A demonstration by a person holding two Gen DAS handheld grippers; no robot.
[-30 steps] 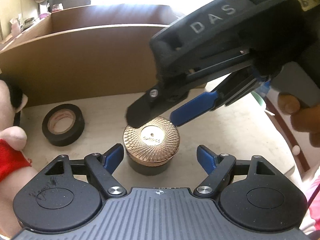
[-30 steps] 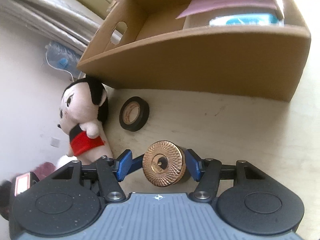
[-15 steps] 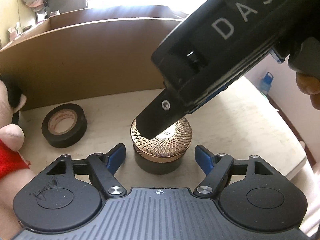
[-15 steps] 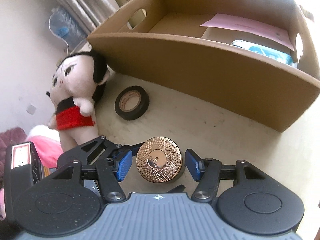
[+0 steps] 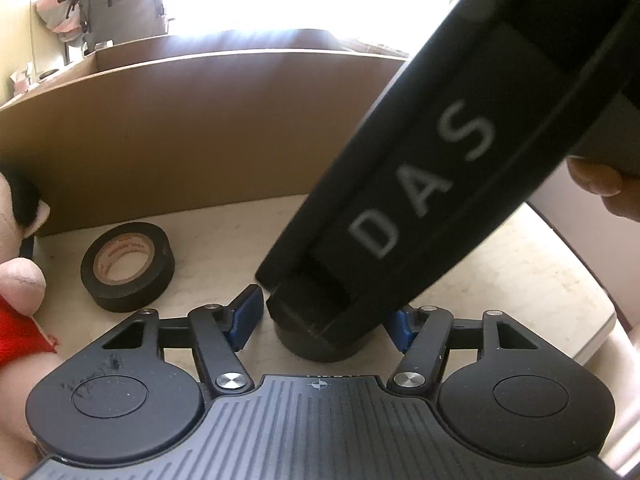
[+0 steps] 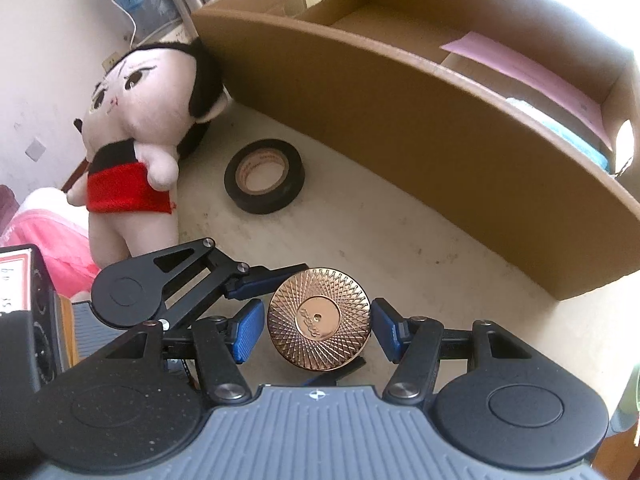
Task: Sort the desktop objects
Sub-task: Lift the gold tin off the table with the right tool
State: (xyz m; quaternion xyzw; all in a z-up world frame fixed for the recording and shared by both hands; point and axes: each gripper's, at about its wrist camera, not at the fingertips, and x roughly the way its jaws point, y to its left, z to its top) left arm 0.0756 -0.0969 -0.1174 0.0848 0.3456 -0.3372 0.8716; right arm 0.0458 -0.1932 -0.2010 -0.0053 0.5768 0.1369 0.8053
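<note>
A round jar with a copper patterned lid (image 6: 319, 319) and a dark base (image 5: 320, 346) stands on the pale table. My right gripper (image 6: 318, 330) is open, its blue pads either side of the lid with small gaps. My left gripper (image 5: 326, 322) is open around the jar's base from the other side; it also shows in the right wrist view (image 6: 256, 282). The right gripper's black body (image 5: 440, 184) hides the lid in the left wrist view. A black tape roll (image 6: 264, 176) (image 5: 128, 266) lies to the left. A plush doll (image 6: 140, 132) stands beyond it.
A large open cardboard box (image 6: 420, 120) stands behind the jar, holding a pink sheet (image 6: 532, 76) and a blue-white packet (image 6: 560, 132). The table edge (image 5: 592, 300) curves at the right. A pink cloth (image 6: 52, 236) lies by the doll.
Both grippers have closed in on the jar. The right gripper's body now covers the lid in the left wrist view. The jar has not moved.
</note>
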